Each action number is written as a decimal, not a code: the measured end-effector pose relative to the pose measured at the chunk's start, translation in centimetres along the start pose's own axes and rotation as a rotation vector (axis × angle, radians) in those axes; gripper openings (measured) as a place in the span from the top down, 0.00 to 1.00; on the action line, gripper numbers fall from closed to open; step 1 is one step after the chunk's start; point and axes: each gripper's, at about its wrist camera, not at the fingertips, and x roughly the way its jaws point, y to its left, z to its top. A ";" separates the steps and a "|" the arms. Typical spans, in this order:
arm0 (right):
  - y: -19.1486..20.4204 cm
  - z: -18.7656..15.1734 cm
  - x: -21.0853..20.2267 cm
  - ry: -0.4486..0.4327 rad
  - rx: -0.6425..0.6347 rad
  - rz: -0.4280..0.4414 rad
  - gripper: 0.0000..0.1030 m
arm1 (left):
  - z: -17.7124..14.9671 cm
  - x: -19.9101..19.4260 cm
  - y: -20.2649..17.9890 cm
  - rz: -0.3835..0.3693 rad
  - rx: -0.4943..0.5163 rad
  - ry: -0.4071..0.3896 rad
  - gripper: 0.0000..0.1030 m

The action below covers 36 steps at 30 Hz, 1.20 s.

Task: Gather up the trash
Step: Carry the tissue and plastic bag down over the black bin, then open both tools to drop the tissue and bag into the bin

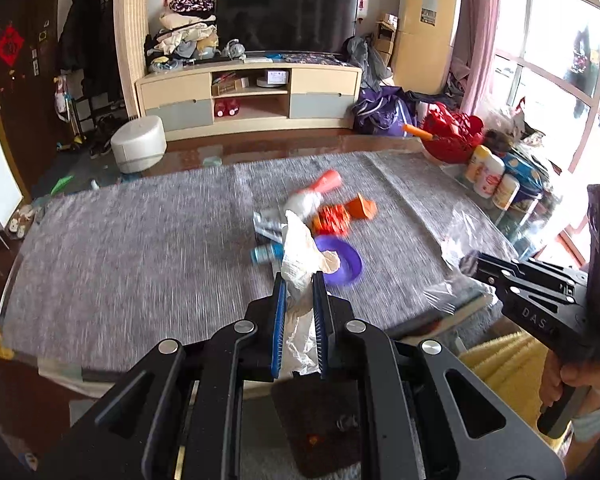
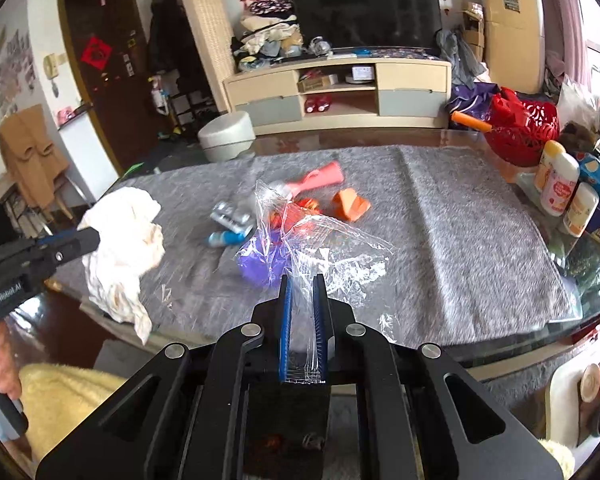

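Crumpled white paper (image 1: 300, 256) is sitting pinched between the blue pads of the left tongs (image 1: 299, 280), which are closing narrowly on it at the lower centre of the left wrist view; in the right wrist view the same wad (image 2: 122, 248) is hanging at the left of the frame, above the near edge of the worktop (image 2: 460, 232). The right tongs (image 2: 302, 284) are gripping a sheet of clear plastic film (image 2: 324, 248), their pads nearly together with the film running down between them, and it is spreading out in front of them at mid-frame. The rest of the trash is lying in a cluster on the grey cloth at the centre of the frame: a purple dish (image 1: 340, 260), a pink and white bottle (image 1: 316, 192), an orange carton (image 1: 362, 207), a red crumpled wrapper (image 1: 334, 218) and a small blue tube (image 1: 266, 254). A red basket (image 2: 520, 128) is standing at the upper right, with white bottles (image 2: 558, 184) just beside it.
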 end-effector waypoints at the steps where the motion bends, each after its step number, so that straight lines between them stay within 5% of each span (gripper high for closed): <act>1: 0.3 -0.5 -0.1 0.008 -0.004 0.007 0.88 | -0.7 -0.3 -0.1 -0.001 -0.002 0.005 0.89; 9: 1.7 -4.9 0.7 0.104 -0.004 0.048 0.88 | -6.1 -0.4 -1.1 -0.037 -0.019 0.082 0.89; 22: 1.6 -11.5 5.9 0.314 0.041 0.075 0.88 | -14.5 5.9 -1.6 -0.087 -0.060 0.302 0.89; 36: 2.0 -15.0 12.1 0.481 0.093 0.122 0.88 | -18.5 11.7 -1.6 -0.118 -0.073 0.456 0.89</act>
